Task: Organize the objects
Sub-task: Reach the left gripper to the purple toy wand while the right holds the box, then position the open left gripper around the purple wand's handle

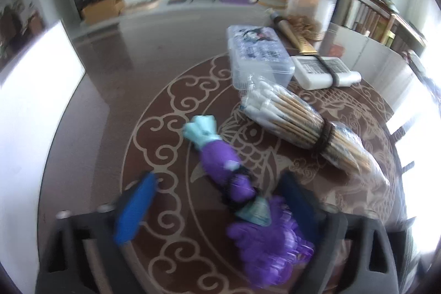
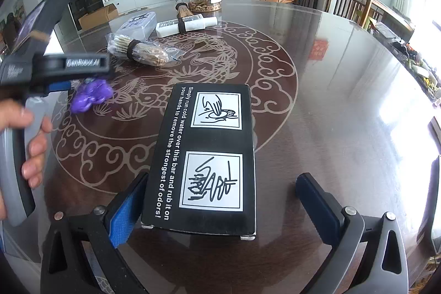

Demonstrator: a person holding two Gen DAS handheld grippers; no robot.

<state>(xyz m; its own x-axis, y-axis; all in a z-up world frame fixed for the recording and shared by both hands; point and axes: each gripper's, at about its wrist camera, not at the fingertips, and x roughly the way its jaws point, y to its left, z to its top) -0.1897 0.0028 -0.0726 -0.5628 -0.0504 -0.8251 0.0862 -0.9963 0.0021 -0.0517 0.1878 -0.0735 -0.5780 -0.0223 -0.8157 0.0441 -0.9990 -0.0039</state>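
Lying on the glass-topped round table (image 2: 330, 73), the purple gloves bundle (image 1: 234, 181) was a rolled purple pair with pale teal cuffs, cinched by a dark band at its middle. Its long axis ran from the teal end at upper left down to a bunch of purple fingers at lower right in the left wrist view. The left gripper (image 1: 217, 208) straddled that lower end, jaws apart, neither pad clearly pressing; motion blur made contact hard to judge. The right gripper (image 2: 217, 205) stood wide open around a black box (image 2: 209, 156) with white print, its right pad well clear. The box's near end was partly cut off by the left pad
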